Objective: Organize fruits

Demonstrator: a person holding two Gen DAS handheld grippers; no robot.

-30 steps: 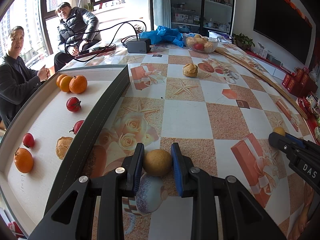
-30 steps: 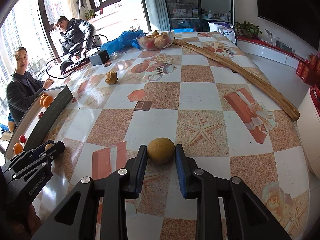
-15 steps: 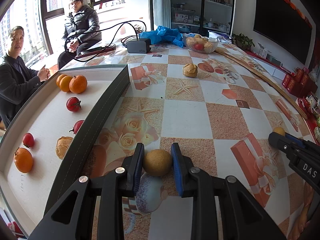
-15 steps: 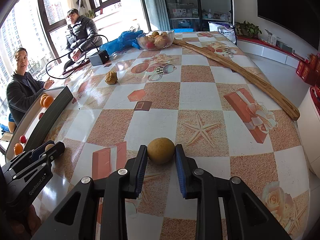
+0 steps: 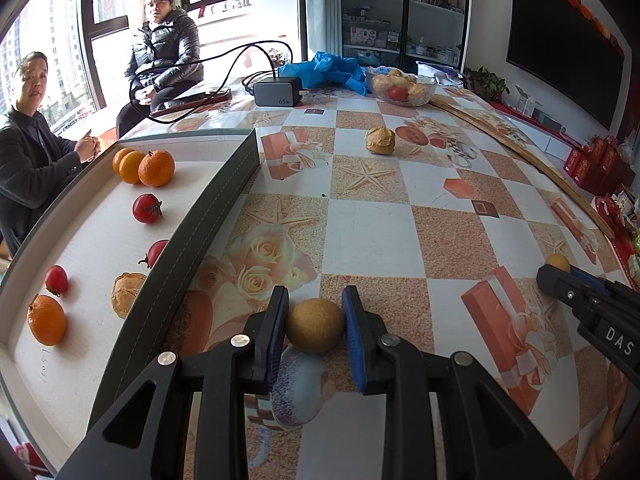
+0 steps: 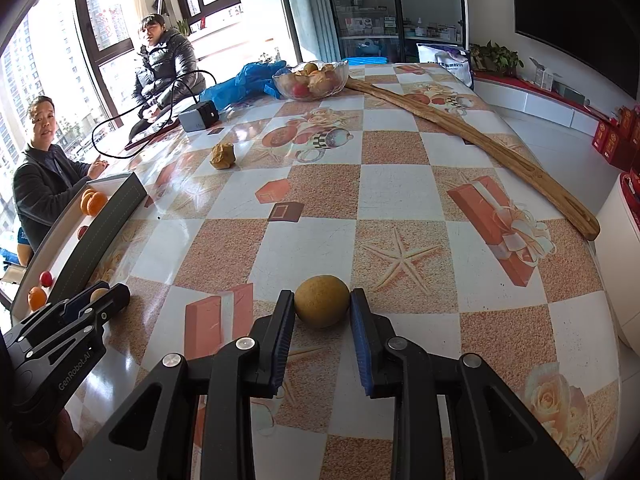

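My left gripper (image 5: 315, 308) is shut on a round tan fruit (image 5: 315, 325) just right of the tray's dark wall (image 5: 192, 240). My right gripper (image 6: 322, 308) is shut on another round tan fruit (image 6: 322, 301) low over the patterned table. The white tray (image 5: 100, 216) holds oranges (image 5: 156, 168), small tomatoes (image 5: 147, 208) and a lumpy tan fruit (image 5: 126, 294). A lumpy tan fruit (image 5: 380, 141) lies alone on the table further back. A glass bowl (image 5: 401, 88) of mixed fruit stands at the far end.
A long wooden board (image 6: 472, 136) runs along the table's right side. A grey charger (image 5: 278, 93) with black cables and a blue plastic bag (image 5: 324, 70) sit at the far end. Two people (image 5: 28, 128) sit beyond the tray on the left.
Both grippers and their fruits have stayed in place. Only the person at the back has sat up and shifted to the right.
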